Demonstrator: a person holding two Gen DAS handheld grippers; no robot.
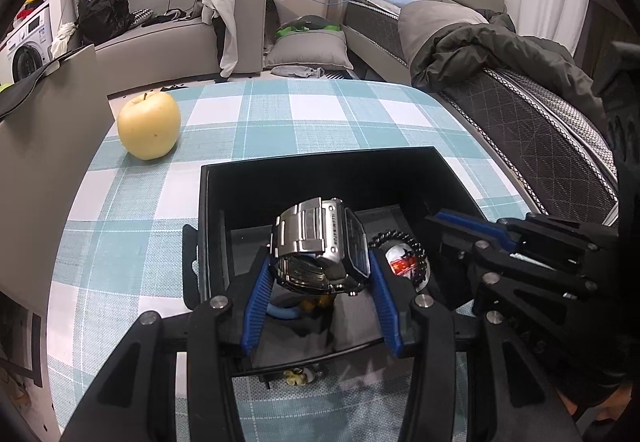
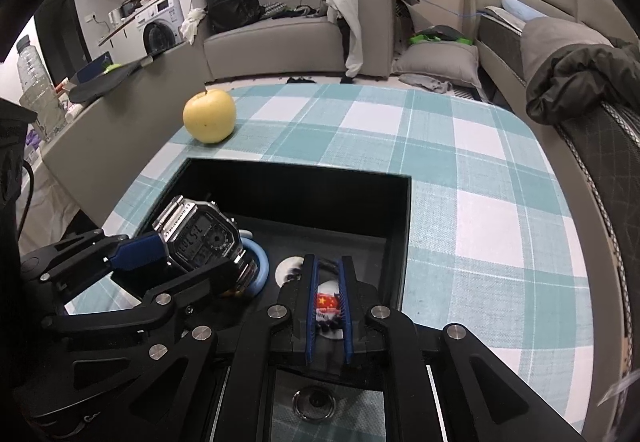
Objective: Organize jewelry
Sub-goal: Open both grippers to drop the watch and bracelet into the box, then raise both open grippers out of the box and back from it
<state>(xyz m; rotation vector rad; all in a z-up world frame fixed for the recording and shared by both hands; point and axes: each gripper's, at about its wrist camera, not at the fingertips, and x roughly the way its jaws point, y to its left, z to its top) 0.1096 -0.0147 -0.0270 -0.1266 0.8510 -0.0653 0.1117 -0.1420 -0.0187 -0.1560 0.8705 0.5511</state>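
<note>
Inside the black box (image 1: pixel 320 178) on the desk (image 2: pixel 480 170), the left gripper (image 1: pixel 320 262) is clamped on the watch (image 1: pixel 320 238), band loop facing forward, above the blue ring (image 2: pixel 256 262). The right gripper (image 2: pixel 329 294), nearly closed and seemingly empty, hovers beside it over the badge (image 2: pixel 330 300) and bead bracelet (image 1: pixel 396 238).

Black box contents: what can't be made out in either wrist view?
- Left wrist: blue ring mostly hidden under the steel watch.
- Left wrist: small yellow item at the box front edge, too small to identify.
- Right wrist: badge print blurred, partly covered by right gripper fingers.
</note>
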